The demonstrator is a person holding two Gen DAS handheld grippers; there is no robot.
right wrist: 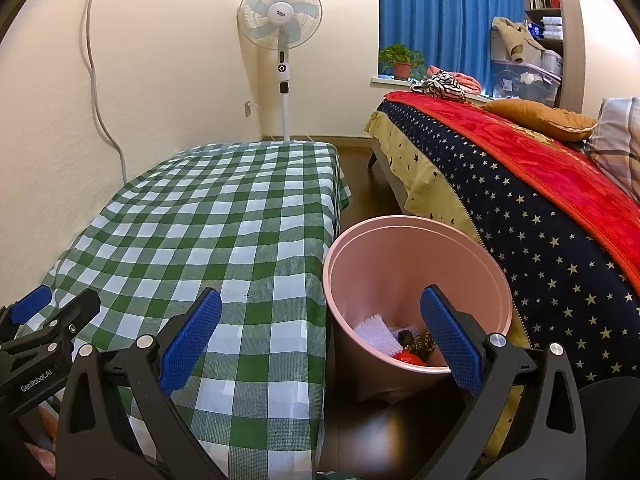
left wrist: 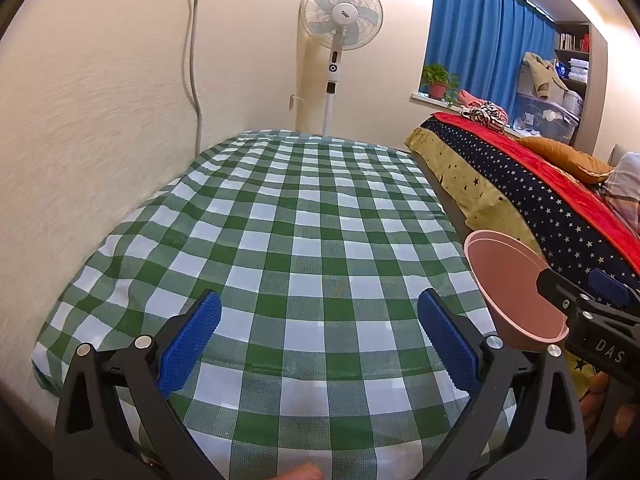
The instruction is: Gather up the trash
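Over the green-checked tablecloth (left wrist: 280, 240), left of the pink trash bin (right wrist: 416, 280), the left gripper (left wrist: 320, 340) hangs with its blue pads (left wrist: 188, 344) spread wide, holding and touching nothing. Further right, the right gripper (right wrist: 320, 340) is likewise splayed and empty, one pad (right wrist: 450, 340) overlapping the bin's mouth in view. The bin stands on the dark floor, hard against the cloth's edge and beside the star-patterned bedspread (right wrist: 540, 240). Inside lie white, black and red scraps (right wrist: 396, 342), partly hidden and hard to identify.
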